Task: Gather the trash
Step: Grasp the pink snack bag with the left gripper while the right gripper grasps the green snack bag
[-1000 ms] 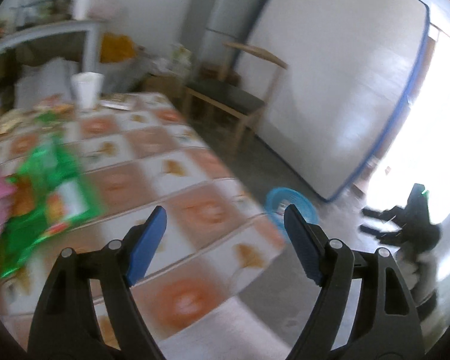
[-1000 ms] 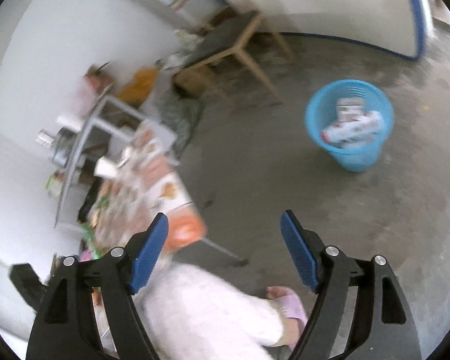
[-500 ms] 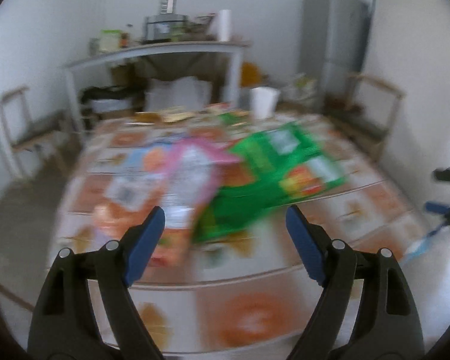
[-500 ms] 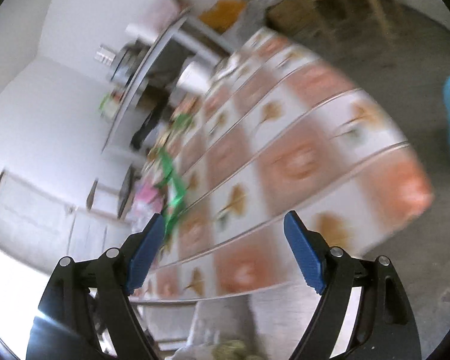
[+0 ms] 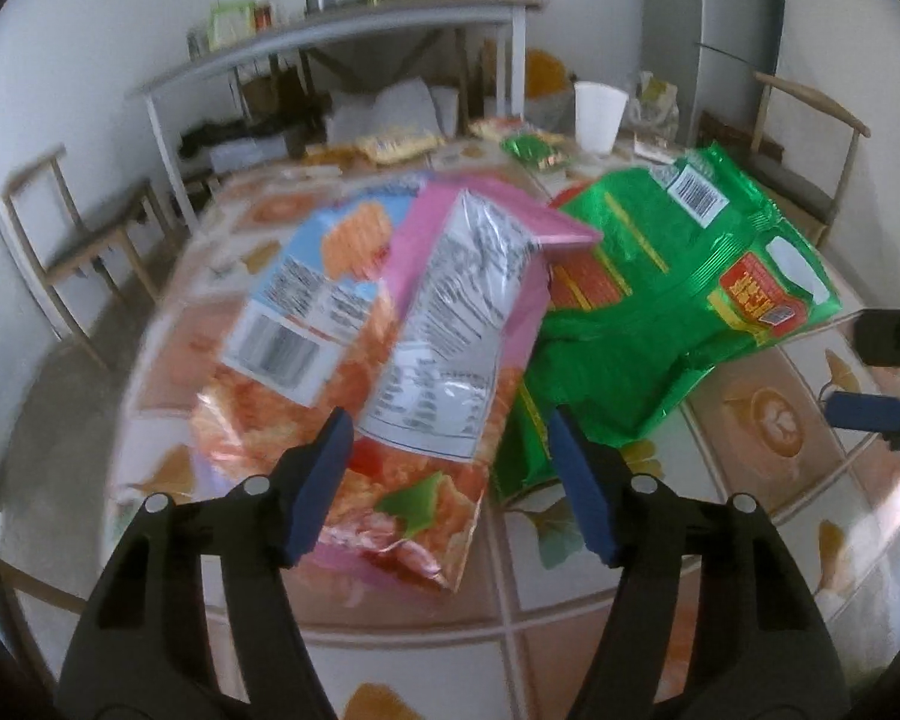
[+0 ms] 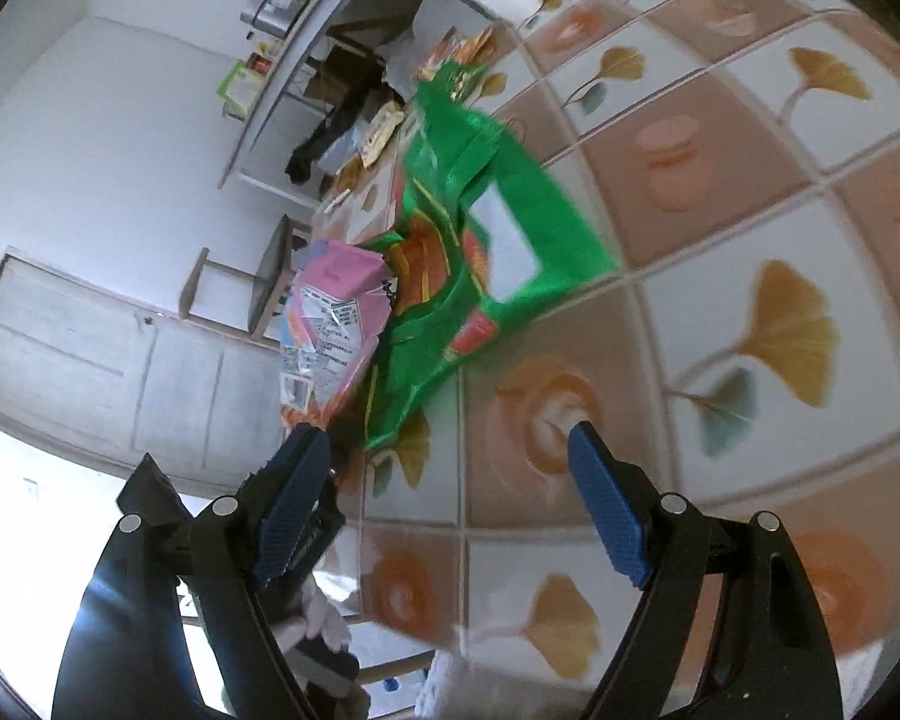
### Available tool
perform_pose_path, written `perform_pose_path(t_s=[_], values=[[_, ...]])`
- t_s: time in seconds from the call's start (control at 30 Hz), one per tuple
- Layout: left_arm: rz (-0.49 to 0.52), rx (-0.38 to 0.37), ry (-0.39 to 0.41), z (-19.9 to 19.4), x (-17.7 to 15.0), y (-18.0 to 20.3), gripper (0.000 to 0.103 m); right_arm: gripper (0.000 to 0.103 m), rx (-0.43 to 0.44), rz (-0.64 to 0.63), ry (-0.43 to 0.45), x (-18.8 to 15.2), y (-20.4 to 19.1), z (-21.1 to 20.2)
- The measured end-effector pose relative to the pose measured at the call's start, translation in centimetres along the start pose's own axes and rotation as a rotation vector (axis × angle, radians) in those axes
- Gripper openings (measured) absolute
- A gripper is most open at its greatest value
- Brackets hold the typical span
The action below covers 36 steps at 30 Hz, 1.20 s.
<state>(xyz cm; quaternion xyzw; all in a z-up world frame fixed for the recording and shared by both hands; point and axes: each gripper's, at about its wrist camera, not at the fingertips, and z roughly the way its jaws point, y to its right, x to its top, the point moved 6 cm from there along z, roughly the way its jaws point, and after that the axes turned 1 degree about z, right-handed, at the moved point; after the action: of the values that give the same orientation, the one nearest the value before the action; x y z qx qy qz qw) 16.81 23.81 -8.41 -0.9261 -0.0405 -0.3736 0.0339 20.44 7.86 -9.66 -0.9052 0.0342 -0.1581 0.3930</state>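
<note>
Three large snack bags lie overlapped on the tiled counter [image 5: 768,468]: a pink bag [image 5: 468,324] atop an orange bag [image 5: 306,324], with a green bag [image 5: 678,276] beside them. They look light, crinkly and slippery; a flat edge seems the best hold. The left tool [image 5: 450,480] and right tool [image 6: 444,504] are wide open, gripping nothing.

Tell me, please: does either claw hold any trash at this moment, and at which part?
Nothing is held. The left claw is open above the near end of the pink snack bag; the right claw is open over the table, beside the green bag.
</note>
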Motion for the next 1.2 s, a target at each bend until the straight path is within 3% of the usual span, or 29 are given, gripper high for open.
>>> perform_pose_path(t_s=[0.13,0.2,0.4,0.47,0.63,0.87,1.2], values=[[-0.025,-0.008,-0.011,0.8,0.1,-0.3,0.050,0.079,-0.065,-0.022,0.026,1.1,-0.6,2.3],[-0.039,-0.015,-0.009,1.0,0.2,-0.4,0.039,0.079,-0.071,-0.019,0.045,1.3,-0.8,3.1],[-0.043,-0.033,-0.024,1.3,0.3,0.0,0.029,0.078,-0.090,0.003,0.126,1.8,-1.9,4.5],[-0.040,-0.039,-0.026,1.2,0.2,0.3,0.023,0.069,-0.117,0.010,0.151,1.9,-2.0,4.7],[-0.057,-0.060,-0.021,1.1,0.2,0.4,0.016,0.029,-0.135,0.034,0.153,2.5,-0.8,4.9],[-0.109,-0.129,-0.005,0.0,0.2,0.9,0.007,0.024,-0.131,0.056,0.194,3.3,0.9,2.0],[-0.143,-0.177,0.033,-1.2,0.1,2.6,0.004,0.017,-0.142,0.118,0.258,3.9,4.0,-2.6]])
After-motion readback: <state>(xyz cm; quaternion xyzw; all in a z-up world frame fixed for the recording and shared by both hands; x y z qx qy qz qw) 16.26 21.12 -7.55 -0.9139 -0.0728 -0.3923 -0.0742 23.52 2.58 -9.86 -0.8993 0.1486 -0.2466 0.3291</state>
